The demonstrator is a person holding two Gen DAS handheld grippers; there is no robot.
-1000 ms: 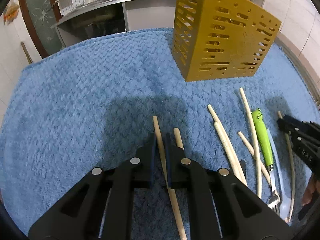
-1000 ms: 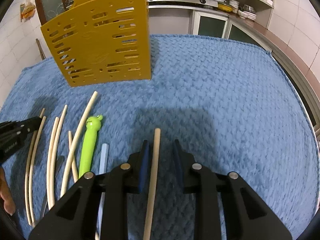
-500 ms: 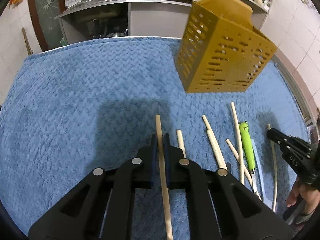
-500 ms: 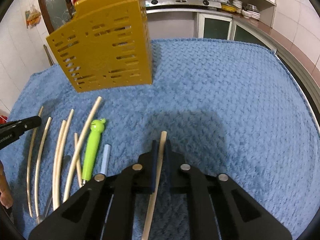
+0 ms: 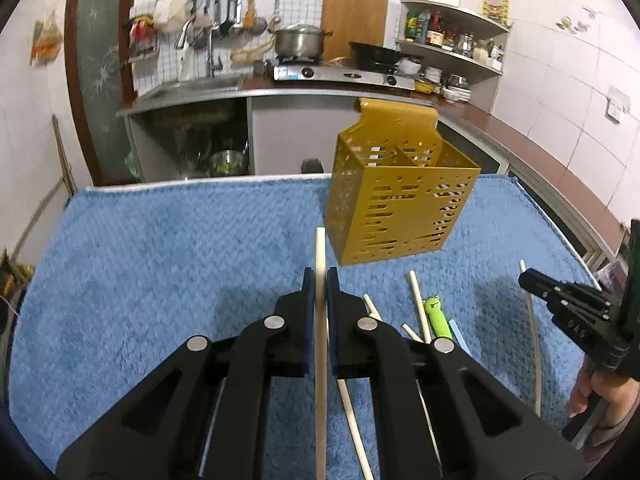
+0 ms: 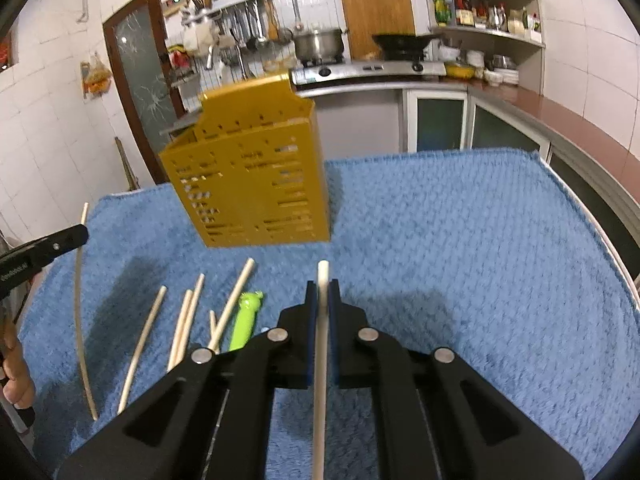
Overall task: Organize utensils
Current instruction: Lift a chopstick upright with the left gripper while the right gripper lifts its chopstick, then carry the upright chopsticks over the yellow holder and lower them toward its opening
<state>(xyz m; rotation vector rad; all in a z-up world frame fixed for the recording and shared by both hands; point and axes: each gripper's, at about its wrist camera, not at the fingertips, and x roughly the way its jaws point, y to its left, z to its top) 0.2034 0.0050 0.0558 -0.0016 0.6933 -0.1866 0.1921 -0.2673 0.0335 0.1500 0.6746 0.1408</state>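
While left gripper (image 5: 319,280) clamps chopstick (image 5: 320,248) | right gripper (image 6: 322,292) clamps another chopstick (image 6: 322,276) | yellow caddy (image 5: 400,208) upright

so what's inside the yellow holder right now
From the left wrist view, the yellow holder shows two top compartments split by a divider, and no utensils stick out. The compartment floors are hidden by its walls, so anything short lying at the bottom can't be ruled out.
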